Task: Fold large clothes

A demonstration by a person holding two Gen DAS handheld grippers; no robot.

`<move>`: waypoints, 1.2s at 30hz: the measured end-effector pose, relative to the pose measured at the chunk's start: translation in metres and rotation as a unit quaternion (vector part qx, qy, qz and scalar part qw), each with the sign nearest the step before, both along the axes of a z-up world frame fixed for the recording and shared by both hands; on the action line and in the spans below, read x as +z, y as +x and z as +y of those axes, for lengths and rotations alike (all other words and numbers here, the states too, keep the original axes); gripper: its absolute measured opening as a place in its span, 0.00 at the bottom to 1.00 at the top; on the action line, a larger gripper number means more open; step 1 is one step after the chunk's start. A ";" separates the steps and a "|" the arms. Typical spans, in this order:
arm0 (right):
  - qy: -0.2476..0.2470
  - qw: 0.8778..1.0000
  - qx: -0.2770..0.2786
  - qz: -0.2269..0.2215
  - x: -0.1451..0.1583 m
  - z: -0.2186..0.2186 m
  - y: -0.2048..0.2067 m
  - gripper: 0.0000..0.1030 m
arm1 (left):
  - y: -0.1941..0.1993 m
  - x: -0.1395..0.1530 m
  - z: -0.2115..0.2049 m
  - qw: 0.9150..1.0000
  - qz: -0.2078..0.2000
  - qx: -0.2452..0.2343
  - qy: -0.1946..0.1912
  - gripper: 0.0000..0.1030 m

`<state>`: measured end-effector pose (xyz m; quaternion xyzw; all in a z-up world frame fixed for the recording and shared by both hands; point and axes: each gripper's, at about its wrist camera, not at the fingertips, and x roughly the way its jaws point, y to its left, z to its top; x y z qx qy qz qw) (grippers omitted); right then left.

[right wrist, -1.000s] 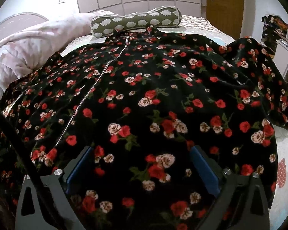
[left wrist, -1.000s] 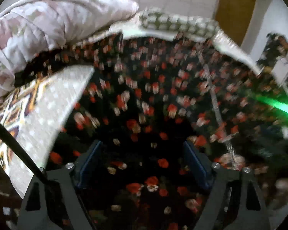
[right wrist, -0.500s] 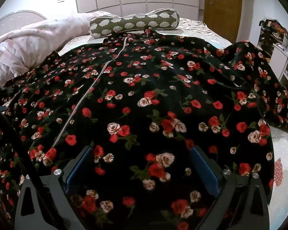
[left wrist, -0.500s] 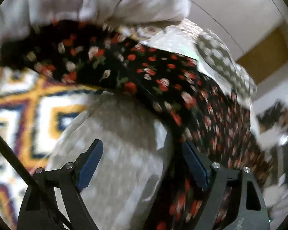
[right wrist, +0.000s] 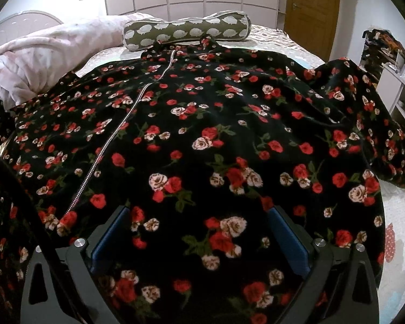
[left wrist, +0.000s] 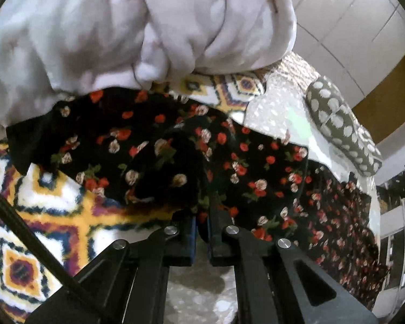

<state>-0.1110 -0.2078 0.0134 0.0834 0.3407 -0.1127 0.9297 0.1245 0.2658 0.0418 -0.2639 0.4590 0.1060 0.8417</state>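
A large black garment (right wrist: 202,124) printed with red and cream roses lies spread flat on the bed, its silver zipper (right wrist: 127,118) running up toward the collar. My right gripper (right wrist: 199,232) hovers open over the lower part, blue pads wide apart and nothing pinched between them. In the left wrist view a sleeve of the same garment (left wrist: 175,148) stretches across the bed's left side. My left gripper (left wrist: 201,225) is shut on that sleeve's near edge, and a fold of floral cloth runs in between the pads.
A pink quilt (left wrist: 121,27) is bunched just beyond the sleeve. A yellow, white and blue patterned blanket (left wrist: 54,216) lies under it. An olive bolster with white spots (right wrist: 186,31) sits at the collar. A wooden door (right wrist: 310,2) and shelves (right wrist: 399,81) stand at the right.
My left gripper swung from over the garment's body to the sleeve beside the patterned blanket, rolled, and shut its jaws on the cloth edge. The right gripper stayed where it was, open.
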 end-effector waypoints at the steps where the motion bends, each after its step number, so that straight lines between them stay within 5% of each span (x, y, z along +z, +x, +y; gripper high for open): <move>1: 0.000 1.000 -0.001 -0.001 0.000 0.000 0.000 0.99 | -0.006 -0.001 0.001 1.000 0.002 0.002 0.001 0.09; 5: 0.000 1.000 -0.001 -0.004 -0.001 -0.003 0.001 0.99 | -0.032 0.012 0.010 1.000 -0.017 0.008 0.004 0.19; 9: 0.001 1.000 -0.002 -0.006 -0.001 -0.001 -0.001 0.99 | -0.075 0.033 0.039 0.997 -0.055 0.044 0.027 0.60; 16: 0.001 1.000 -0.003 -0.007 0.000 0.000 -0.001 0.99 | -0.115 0.004 0.117 0.992 -0.028 0.126 -0.010 0.61; 22: 0.000 1.000 -0.003 -0.007 0.000 0.000 -0.001 0.99 | -0.103 -0.033 0.148 0.985 -0.017 0.156 -0.073 0.61; 26: 0.000 1.000 -0.003 -0.006 0.000 0.000 0.000 0.99 | -0.077 -0.036 0.152 0.983 -0.025 0.174 -0.044 0.70; 28: 0.000 1.000 -0.003 -0.007 -0.001 0.000 0.000 0.99 | -0.063 -0.033 0.153 0.984 -0.018 0.176 -0.012 0.70; 29: -0.001 1.000 -0.003 -0.006 -0.001 0.001 0.000 0.99 | -0.058 -0.033 0.155 0.985 -0.009 0.173 0.003 0.57; 30: -0.002 1.000 -0.004 -0.005 -0.001 0.001 0.000 0.99 | -0.051 -0.033 0.156 0.985 0.011 0.169 0.025 0.31; 32: -0.003 1.000 -0.004 -0.005 -0.001 0.001 0.000 0.99 | -0.048 -0.030 0.157 0.987 0.017 0.159 0.027 0.15; 36: -0.002 1.000 -0.004 -0.005 -0.001 0.000 -0.001 1.00 | -0.060 -0.005 0.152 0.980 0.013 0.182 0.077 0.09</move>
